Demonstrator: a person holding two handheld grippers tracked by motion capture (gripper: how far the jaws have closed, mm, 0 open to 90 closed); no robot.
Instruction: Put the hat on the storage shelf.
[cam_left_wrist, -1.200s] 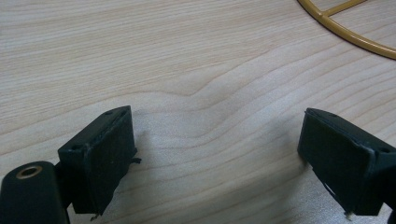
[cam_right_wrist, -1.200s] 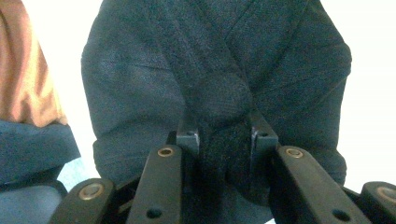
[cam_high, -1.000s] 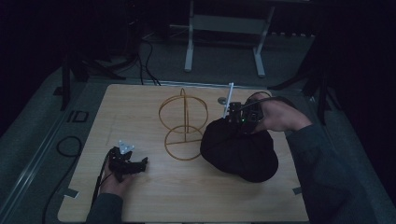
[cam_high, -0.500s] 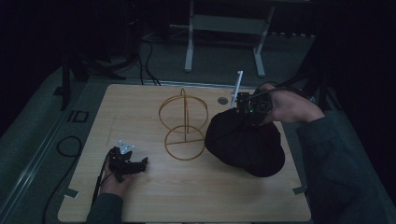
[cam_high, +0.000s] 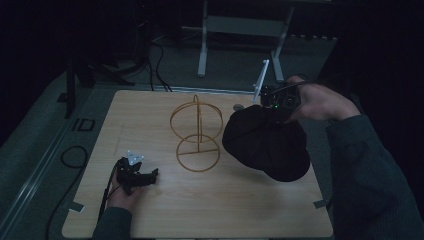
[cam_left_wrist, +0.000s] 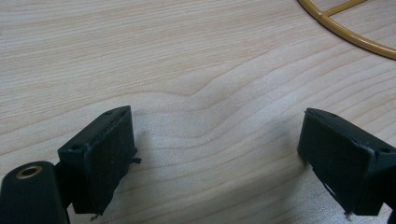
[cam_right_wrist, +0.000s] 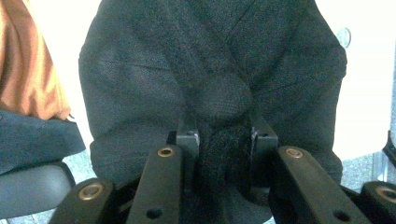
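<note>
Right gripper (cam_high: 272, 106) clamps the black cap's (cam_high: 267, 145) crown so it hangs below, beside the wire stand (cam_high: 196, 134); left gripper (cam_high: 150, 176) rests released.

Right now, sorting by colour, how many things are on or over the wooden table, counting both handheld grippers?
Black: 3, namely the cap, the left gripper and the right gripper, which is clamped on the cap's crown.
Gold: 1, the wire stand.
Grey: 1, a small round thing beyond the cap, too small to identify.
Total: 5.
</note>
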